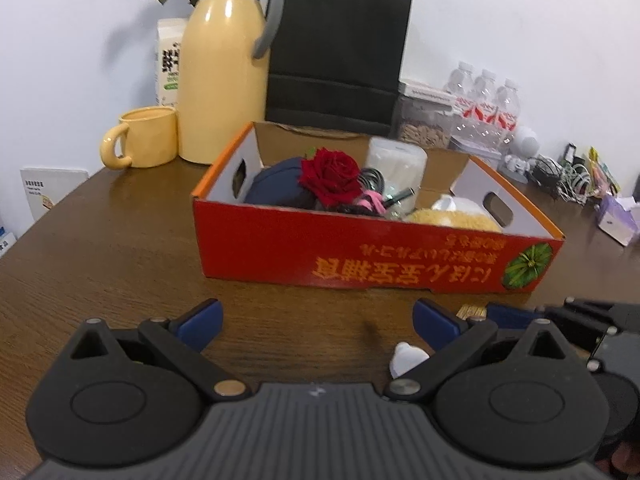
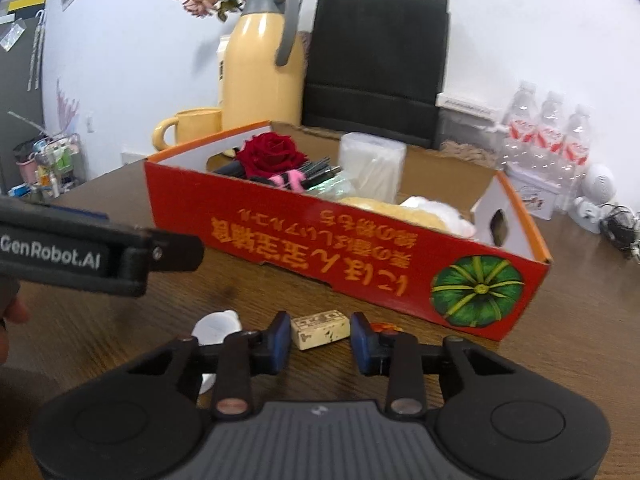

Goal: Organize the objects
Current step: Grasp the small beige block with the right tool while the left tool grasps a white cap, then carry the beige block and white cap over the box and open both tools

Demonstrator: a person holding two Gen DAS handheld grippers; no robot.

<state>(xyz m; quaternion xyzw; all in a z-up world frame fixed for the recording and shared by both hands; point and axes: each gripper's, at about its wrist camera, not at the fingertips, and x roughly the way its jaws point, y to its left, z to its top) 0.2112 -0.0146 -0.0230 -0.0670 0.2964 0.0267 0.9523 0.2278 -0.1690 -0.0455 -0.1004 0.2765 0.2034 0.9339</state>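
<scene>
Left to right, from the right wrist view: the left hand-held gripper (image 2: 176, 254) enters from the left edge as a dark side-on bar, its jaw state not readable here. Below it a small white object (image 2: 218, 326) lies on the table (image 2: 580, 320). Right of that, the right hand-held gripper (image 2: 320, 338) has its blue pads on either side of a small cream block (image 2: 320, 329) with dark printing, which rests on the table just in front of the red cardboard box (image 2: 320, 240). A gap shows between each pad and the block, so the jaws stand partly apart and not yet clamped.

Judged step: grasp the block for transfer into the box. To do it well, keep the block centred between the pads, close squarely on its short ends, and lift clear of the near wall before moving over the free space at the box's right end, beside the yellow plush (image 2: 384, 208).

From the left wrist view: the left hand-held gripper (image 1: 318, 322) has its pads wide apart and empty over bare table. The box interior shows more fully: a navy item (image 1: 276, 184), a red rose (image 1: 332, 176), a white cylindrical pack (image 1: 396, 160). The block is reduced to a tan sliver (image 1: 472, 312) behind the right pad. Only the right wrist view shows the pad-to-block clearance.
</scene>
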